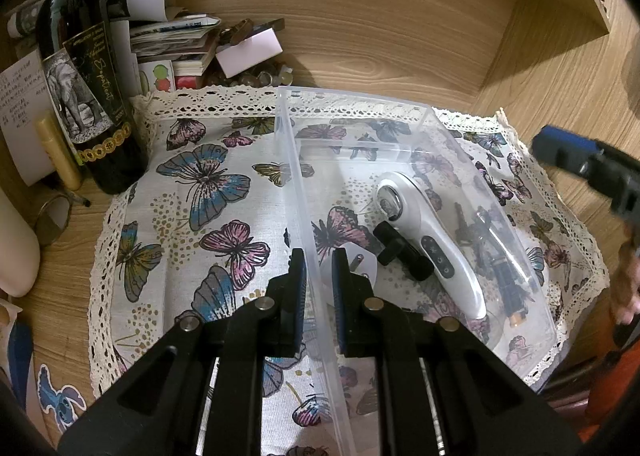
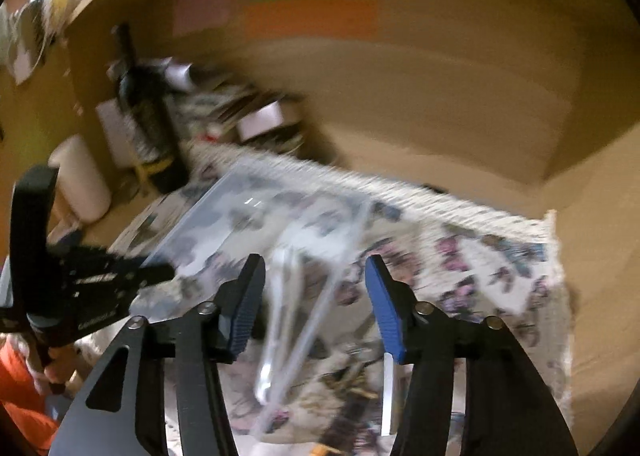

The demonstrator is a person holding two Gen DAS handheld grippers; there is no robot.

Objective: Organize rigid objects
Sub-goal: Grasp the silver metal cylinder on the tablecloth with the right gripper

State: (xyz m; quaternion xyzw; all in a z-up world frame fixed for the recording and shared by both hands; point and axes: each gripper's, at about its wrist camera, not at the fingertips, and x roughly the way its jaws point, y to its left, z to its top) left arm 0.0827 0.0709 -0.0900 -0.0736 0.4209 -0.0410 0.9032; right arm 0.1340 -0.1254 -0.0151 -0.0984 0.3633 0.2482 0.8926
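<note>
A dark glass wine bottle [image 1: 86,95] with an elephant label stands upright at the far left on the wooden desk [image 1: 380,39], beside a stack of papers [image 1: 168,35]. A butterfly-print cloth [image 1: 192,191] with a lace border covers the desk centre.

The left gripper [image 1: 319,276] straddles the left wall of the clear plastic bin [image 1: 294,175]: one finger outside, one inside, the jaws narrowly parted around the thin wall. Whether the pads actually press the plastic cannot be told.

The bin is a rigid, transparent rectangular box resting on the cloth. Inside, from left to right: a white plug adapter [image 1: 360,262] just beside the inner finger, a short black cylindrical part [image 1: 402,252], a smooth white handheld device [image 1: 432,240] with a round head and dark button panel lying lengthwise, and dark slender items [image 1: 500,256] against the right wall.

The right gripper [image 2: 316,298] hangs above the bin's right side, jaws wide apart, holding nothing. Its view is heavily blurred; the bin [image 2: 240,215] shows ahead and below its fingers.
</note>
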